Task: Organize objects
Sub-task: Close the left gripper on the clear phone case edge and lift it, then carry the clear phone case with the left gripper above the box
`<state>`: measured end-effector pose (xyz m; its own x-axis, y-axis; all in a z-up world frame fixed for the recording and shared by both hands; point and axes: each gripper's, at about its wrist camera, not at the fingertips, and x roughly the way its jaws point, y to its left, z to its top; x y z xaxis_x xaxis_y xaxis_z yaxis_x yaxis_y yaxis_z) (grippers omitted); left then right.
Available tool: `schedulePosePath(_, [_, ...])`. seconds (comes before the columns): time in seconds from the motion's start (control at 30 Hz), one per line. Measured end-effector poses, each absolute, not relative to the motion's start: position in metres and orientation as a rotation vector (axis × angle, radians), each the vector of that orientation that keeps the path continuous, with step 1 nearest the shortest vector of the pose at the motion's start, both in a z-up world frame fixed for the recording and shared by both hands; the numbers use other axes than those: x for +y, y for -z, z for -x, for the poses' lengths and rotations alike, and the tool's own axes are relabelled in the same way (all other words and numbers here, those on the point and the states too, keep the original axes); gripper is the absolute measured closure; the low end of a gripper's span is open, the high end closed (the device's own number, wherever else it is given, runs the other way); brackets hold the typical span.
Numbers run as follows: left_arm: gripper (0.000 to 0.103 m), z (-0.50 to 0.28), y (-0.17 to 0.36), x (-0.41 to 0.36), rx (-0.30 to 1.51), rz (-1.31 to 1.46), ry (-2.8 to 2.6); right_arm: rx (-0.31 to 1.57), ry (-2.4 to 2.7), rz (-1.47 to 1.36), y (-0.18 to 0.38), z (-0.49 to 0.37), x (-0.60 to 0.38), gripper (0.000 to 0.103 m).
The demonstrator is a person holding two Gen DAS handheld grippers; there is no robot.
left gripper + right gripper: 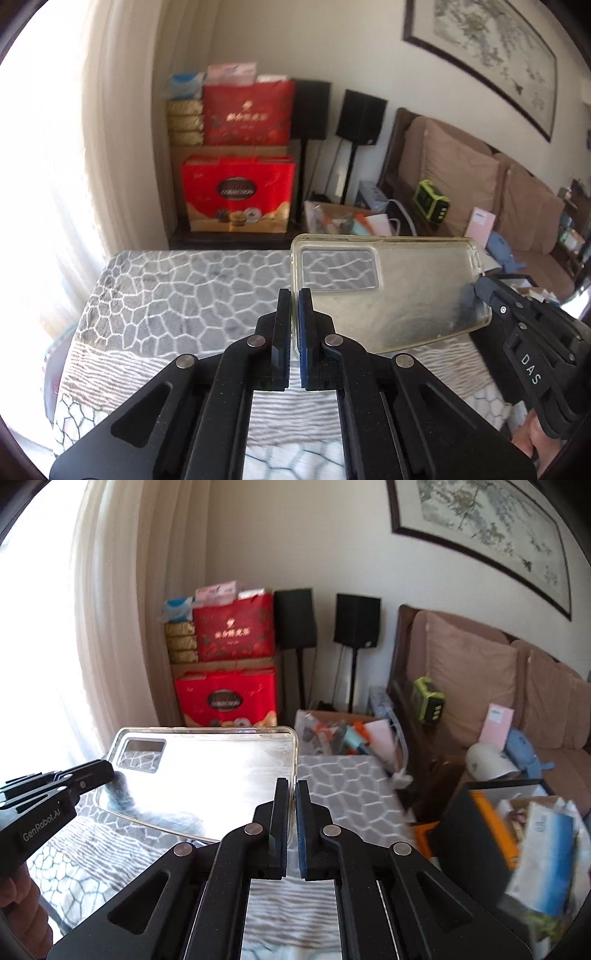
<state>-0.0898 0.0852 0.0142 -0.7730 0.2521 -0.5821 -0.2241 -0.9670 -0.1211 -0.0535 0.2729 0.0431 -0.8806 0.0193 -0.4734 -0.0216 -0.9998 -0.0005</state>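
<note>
A clear plastic phone case with a rectangular camera cut-out hangs in the air above a grey patterned blanket. My left gripper is shut on the case's left edge. My right gripper comes in from the right and pinches the opposite end. In the right wrist view the same phone case spreads to the left, with my right gripper shut on its right edge and the left gripper clamped near the cut-out corner.
Red gift boxes and two black speakers stand against the far wall. A brown sofa with cushions sits right. An open cardboard box of odds and ends lies beyond the blanket, a black box of packets at right.
</note>
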Motion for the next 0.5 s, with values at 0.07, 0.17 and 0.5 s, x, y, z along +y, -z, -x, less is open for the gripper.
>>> schedulePosePath(0.07, [0.100,0.077,-0.022,0.103,-0.019,0.874,-2.732,0.022,-3.018,0.723,-0.048,0.036,0.289,0.100])
schedulePosePath(0.17, [0.100,0.055,-0.031,0.136,0.009,0.803,-2.695,0.044,-2.989,0.688,-0.049,0.011,0.317,0.100])
schedulePosePath(0.5, [0.100,0.008,-0.027,0.247,0.164,0.728,-2.585,0.154,-2.863,0.645,-0.028,-0.055,0.415,0.100])
